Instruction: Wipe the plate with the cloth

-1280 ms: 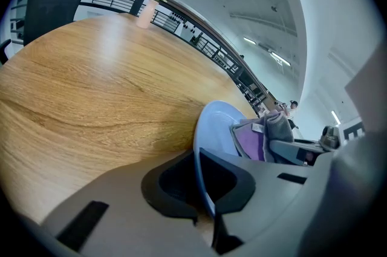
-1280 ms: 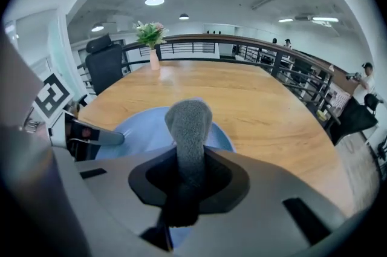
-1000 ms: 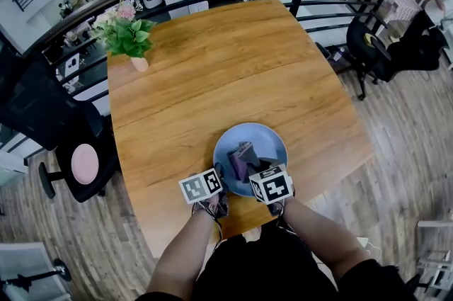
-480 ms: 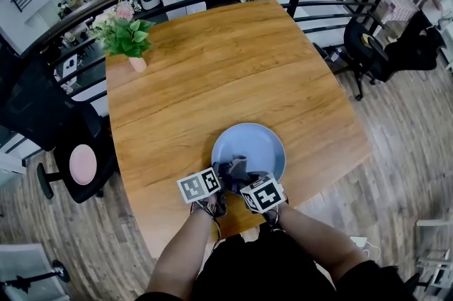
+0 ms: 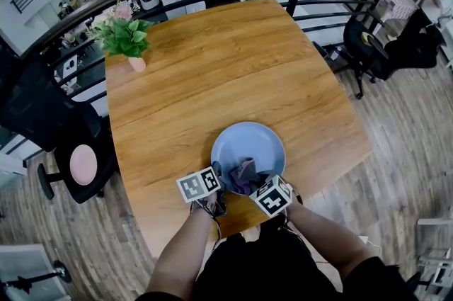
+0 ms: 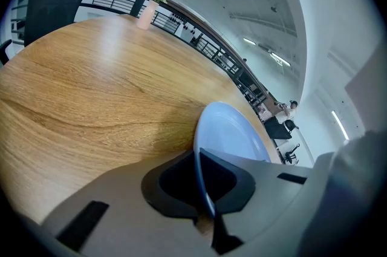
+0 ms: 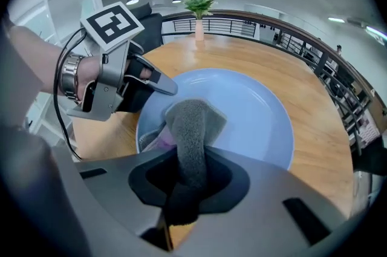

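Worktop (image 5: 212, 73): wooden; it carried the plate near its front edge, just before the person.
Plate (image 5: 249, 140): pale blue and round, lying flat; its far half was bare, its near half bore the cloth.
Left tongs (image 6: 203, 192): clenched on the plate's near-left rim, which ran between the jaws; judged to be steadying the plate.
Right tongs (image 7: 188, 180): grasping the cloth and pointed steeply down over the plate's near side.
Cloth (image 7: 192, 123): grey and bunched; one fold was pinched in the right tongs, the rest lay on the plate's near-left part, close to the left tongs.
Step in hand: wiping, judged mid-stroke on the plate's near part.
Next move: judged to call for drawing the cloth, pressed flat, across the bare far half while the left grip kept the plate from sliding.
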{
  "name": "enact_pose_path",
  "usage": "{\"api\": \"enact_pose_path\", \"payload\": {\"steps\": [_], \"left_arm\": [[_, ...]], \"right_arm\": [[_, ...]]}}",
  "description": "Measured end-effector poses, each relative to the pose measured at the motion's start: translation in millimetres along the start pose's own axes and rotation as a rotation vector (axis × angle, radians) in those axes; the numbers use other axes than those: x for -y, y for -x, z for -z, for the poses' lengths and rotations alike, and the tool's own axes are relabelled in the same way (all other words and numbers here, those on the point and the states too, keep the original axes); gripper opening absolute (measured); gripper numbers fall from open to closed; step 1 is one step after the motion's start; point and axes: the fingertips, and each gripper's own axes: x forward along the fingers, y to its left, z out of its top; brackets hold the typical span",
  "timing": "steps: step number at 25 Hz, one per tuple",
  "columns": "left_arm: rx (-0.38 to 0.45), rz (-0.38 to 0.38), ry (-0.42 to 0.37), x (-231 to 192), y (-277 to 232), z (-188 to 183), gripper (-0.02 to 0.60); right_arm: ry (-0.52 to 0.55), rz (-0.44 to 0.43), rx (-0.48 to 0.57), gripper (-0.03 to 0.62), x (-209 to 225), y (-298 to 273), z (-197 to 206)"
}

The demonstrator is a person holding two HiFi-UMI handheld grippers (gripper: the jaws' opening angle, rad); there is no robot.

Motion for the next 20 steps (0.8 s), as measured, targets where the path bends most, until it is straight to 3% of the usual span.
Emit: {"api": "enact_pose_path", "payload": {"steps": [7, 20], "left_arm": [[-0.002, 0.001, 0.004, -1, -1, 0, 0.031], [-0.001, 0.000, 0.003, 0, -1, 1, 0.031]], "right_arm": [[0.084, 0.088, -0.033, 0.074, 37, 4, 13], [0.085, 0.206, -0.048, 0.074, 98, 5, 10]]}}
